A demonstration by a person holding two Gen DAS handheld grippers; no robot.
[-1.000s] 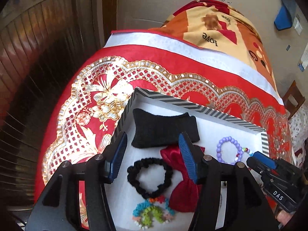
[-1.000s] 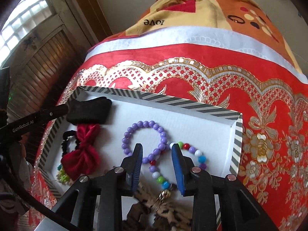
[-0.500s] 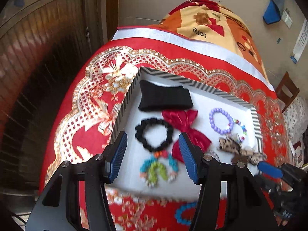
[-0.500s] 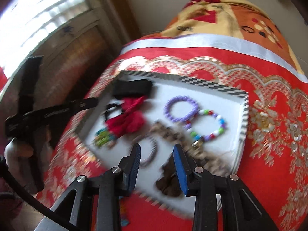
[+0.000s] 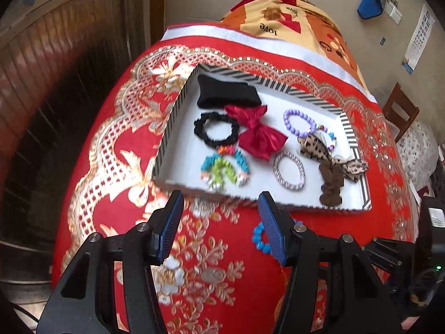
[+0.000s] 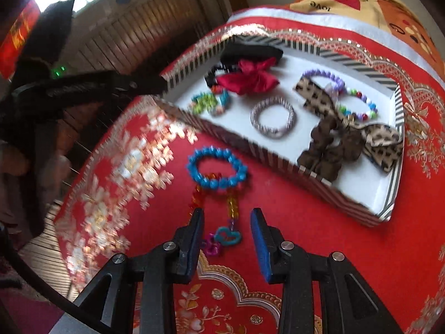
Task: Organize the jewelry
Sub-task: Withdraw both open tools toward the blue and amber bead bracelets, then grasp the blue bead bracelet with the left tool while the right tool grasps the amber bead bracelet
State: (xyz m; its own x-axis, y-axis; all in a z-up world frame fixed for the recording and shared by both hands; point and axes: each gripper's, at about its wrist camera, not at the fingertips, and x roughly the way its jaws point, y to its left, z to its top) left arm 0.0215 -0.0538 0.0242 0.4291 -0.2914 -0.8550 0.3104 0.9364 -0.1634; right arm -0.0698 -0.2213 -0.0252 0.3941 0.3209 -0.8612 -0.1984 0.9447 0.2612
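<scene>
A white tray with a striped rim (image 5: 172, 117) (image 6: 389, 194) lies on the red cloth. It holds a black pad (image 5: 228, 94), a black scrunchie (image 5: 214, 129), a red bow (image 5: 258, 133) (image 6: 247, 76), a purple bead bracelet (image 5: 299, 121), a grey coil ring (image 5: 289, 171) (image 6: 274, 117), a leopard-print bow (image 6: 361, 128) and a multicoloured piece (image 5: 225, 168). A blue bead bracelet (image 6: 217, 171) with dangling charms (image 6: 225, 236) lies on the cloth in front of the tray. My right gripper (image 6: 225, 231) hovers open just before it, nothing between its fingers. My left gripper (image 5: 219, 222) is open and empty in front of the tray's near edge.
The red and gold embroidered cloth (image 5: 116, 150) covers a rounded surface that drops off at the left toward a dark wooden slatted wall (image 5: 55, 83). A wooden chair (image 5: 400, 111) stands at the far right. The left gripper's black body (image 6: 83, 86) reaches in from the left in the right wrist view.
Both grippers have drawn back from over the tray toward its near side. The whole tray and the blue bracelet on the cloth have come into view. Both stay open and empty.
</scene>
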